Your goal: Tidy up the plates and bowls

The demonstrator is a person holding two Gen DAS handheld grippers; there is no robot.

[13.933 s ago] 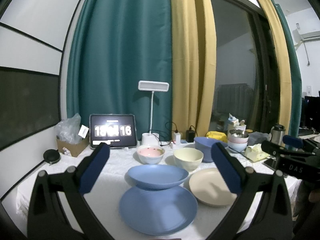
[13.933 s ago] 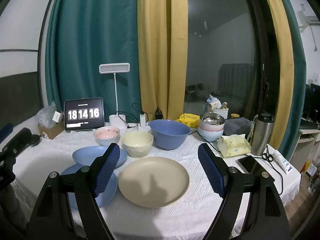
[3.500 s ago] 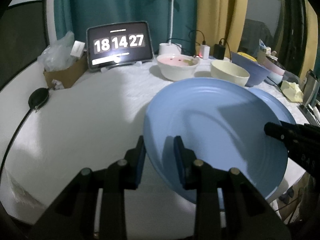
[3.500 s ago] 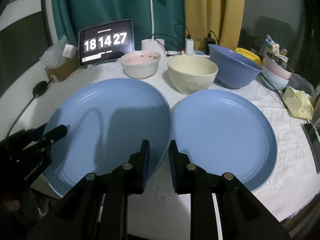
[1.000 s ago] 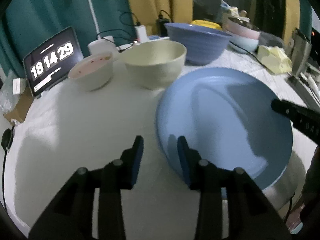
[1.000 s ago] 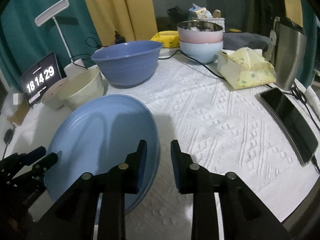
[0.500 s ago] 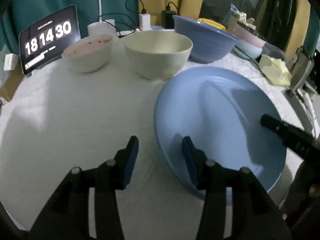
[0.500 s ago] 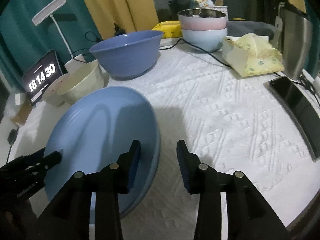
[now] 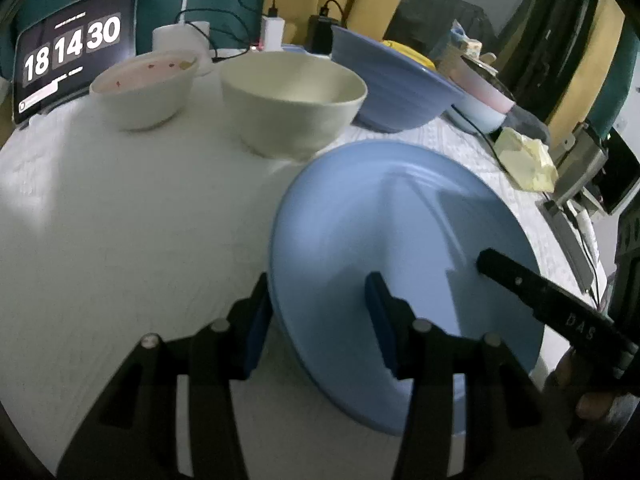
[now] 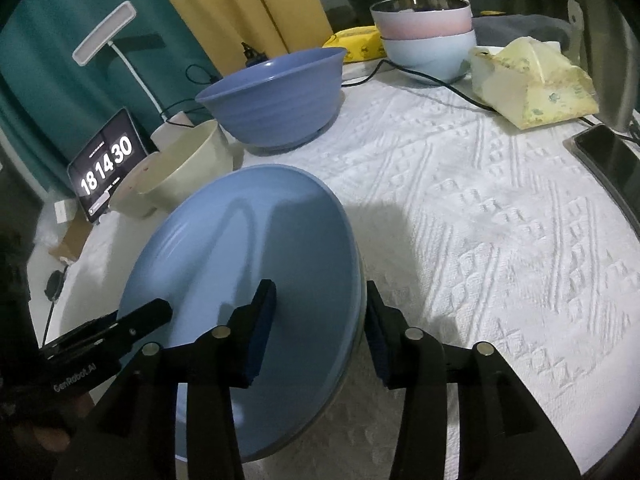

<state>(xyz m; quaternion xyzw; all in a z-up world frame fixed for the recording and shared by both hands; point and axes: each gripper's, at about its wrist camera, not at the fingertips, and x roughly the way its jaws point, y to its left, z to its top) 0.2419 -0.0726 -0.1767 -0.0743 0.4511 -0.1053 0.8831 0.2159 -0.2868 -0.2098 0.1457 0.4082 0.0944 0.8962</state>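
Observation:
A large blue plate lies on top of a stack of plates on the white tablecloth. My left gripper straddles its left rim, one pad outside and one over the plate, neither pressing. My right gripper straddles the opposite rim; its jaws are opening, with the rim between them and untouched. Each gripper's dark finger shows in the other's view, the right gripper and the left gripper. Behind the plate stand a cream bowl, a white bowl with a pink inside and a big blue bowl.
Stacked pink and pale blue bowls, a yellow tissue pack and a phone sit to the right. A tablet clock, a desk lamp and chargers with cables line the back by the curtains. The table's front edge is close.
Both pairs of jaws have widened off the blue plate's rims over the last second. The plate now rests flat on the stack. Both views have tilted a little.

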